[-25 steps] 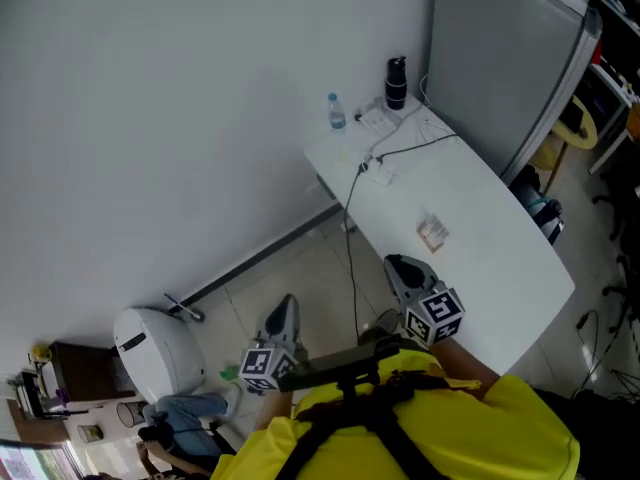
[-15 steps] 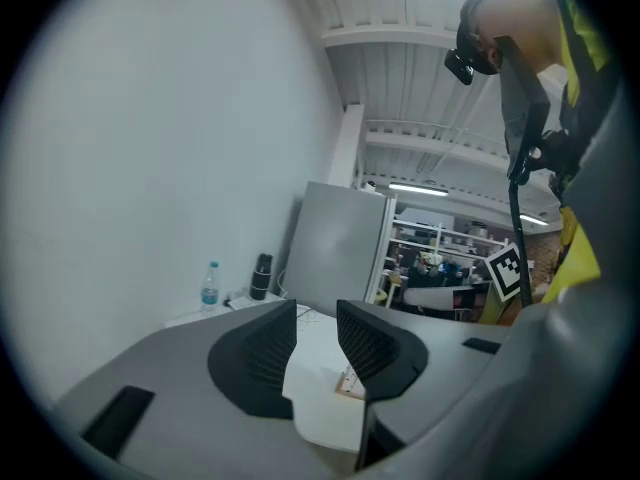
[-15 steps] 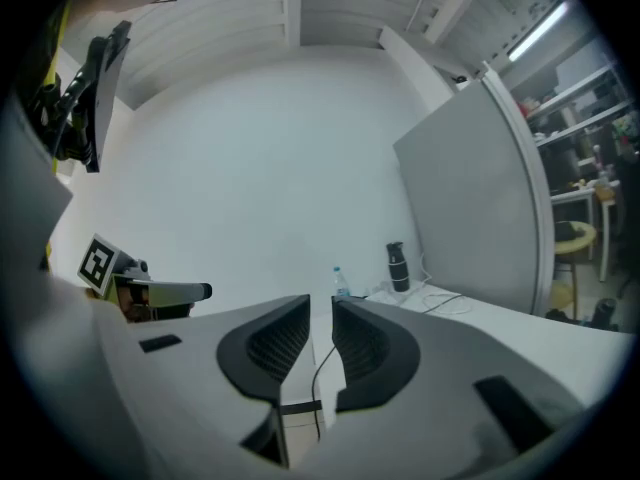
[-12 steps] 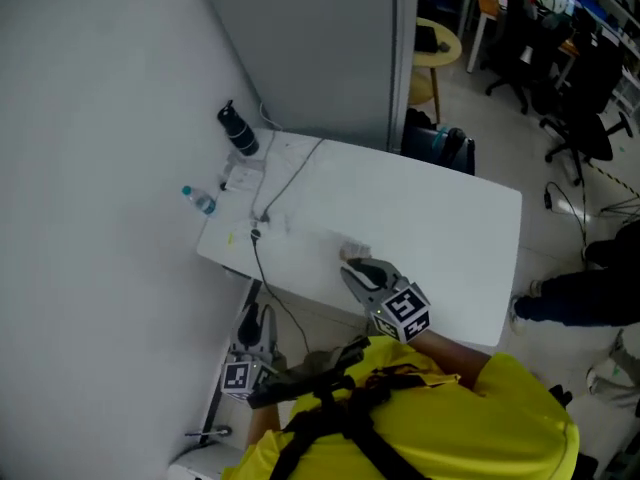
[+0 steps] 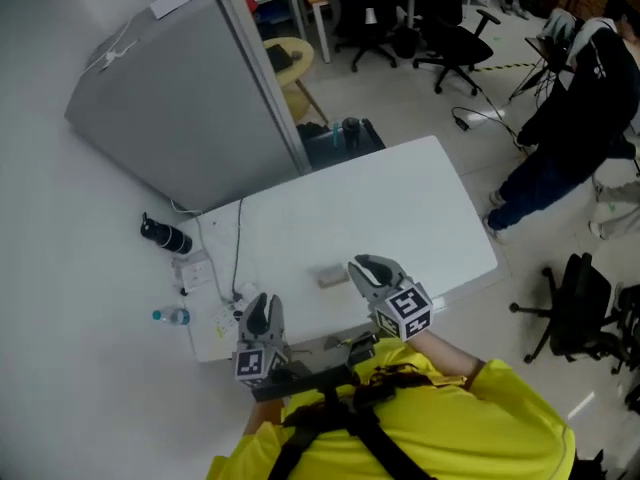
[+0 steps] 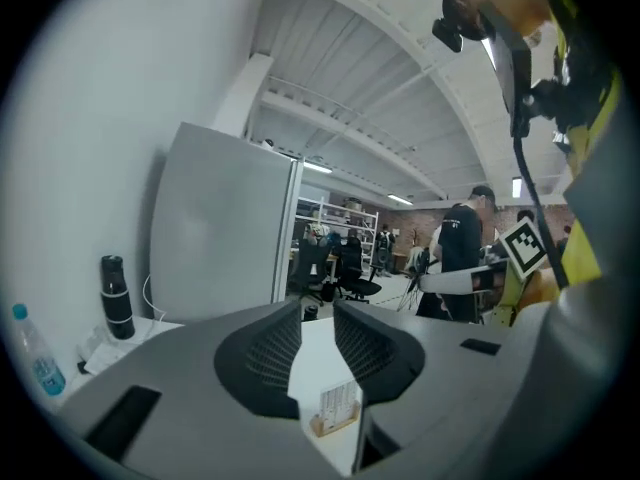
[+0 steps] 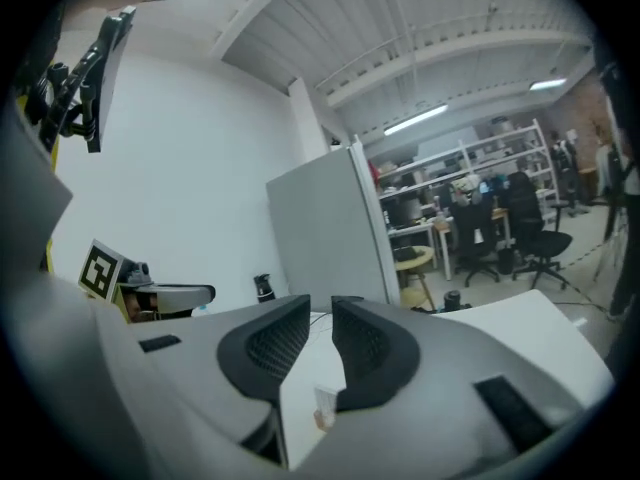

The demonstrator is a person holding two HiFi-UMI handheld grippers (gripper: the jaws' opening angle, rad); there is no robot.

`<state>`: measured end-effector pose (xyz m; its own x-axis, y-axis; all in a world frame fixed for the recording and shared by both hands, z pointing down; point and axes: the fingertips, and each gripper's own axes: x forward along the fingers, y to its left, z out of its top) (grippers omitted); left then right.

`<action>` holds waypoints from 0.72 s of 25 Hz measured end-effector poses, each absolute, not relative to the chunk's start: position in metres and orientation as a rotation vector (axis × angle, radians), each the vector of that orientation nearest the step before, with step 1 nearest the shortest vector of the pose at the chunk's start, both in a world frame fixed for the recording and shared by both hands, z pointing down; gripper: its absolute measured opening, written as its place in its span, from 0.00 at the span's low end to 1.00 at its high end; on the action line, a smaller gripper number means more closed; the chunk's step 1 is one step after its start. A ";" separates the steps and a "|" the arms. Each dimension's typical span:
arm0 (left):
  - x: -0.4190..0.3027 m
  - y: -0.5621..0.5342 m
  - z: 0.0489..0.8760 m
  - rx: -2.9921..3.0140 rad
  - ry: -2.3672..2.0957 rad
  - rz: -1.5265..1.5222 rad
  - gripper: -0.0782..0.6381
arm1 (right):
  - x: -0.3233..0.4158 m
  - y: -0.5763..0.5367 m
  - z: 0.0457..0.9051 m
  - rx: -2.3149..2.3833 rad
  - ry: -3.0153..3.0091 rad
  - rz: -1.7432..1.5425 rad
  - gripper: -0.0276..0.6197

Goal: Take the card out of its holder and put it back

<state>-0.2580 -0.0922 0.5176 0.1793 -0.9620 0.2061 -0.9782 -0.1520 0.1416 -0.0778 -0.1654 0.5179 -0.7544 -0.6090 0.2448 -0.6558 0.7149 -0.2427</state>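
Moved: left gripper (image 5: 262,303) now over table's (image 5: 400,198) near edge, jaws closing, empty.
Right gripper (image 5: 362,265): narrow gap, empty.
Card (image 5: 333,277): mid-table; upright in holder (image 6: 333,426) only in gripper views.
Room: office chairs (image 5: 455,38) far right.

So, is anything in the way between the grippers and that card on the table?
Nothing visible. The card stands in its holder on bare table, the right gripper close beside it. The left gripper, jaws closing on nothing, has open tabletop ahead. The cable lies off to the side.
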 end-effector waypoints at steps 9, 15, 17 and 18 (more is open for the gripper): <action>-0.244 -0.132 0.581 2.406 -1.478 0.238 0.26 | -0.062 -0.149 0.569 1.357 -2.542 0.476 0.16; -0.205 -0.146 0.637 2.498 -1.141 0.359 0.50 | -0.046 -0.119 0.604 1.467 -2.433 0.618 0.16; -0.193 -0.156 0.653 2.543 -1.044 0.396 0.49 | -0.040 -0.113 0.609 1.485 -2.418 0.624 0.16; -0.190 -0.160 0.662 2.565 -1.009 0.427 0.47 | -0.039 -0.111 0.613 1.490 -2.408 0.632 0.16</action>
<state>-0.1899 -0.1600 0.6618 0.7007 -0.5922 0.3979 -0.6979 -0.6847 0.2099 -0.0390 -0.1110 0.6126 -0.4515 -0.7884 0.4177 -0.8920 0.3868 -0.2341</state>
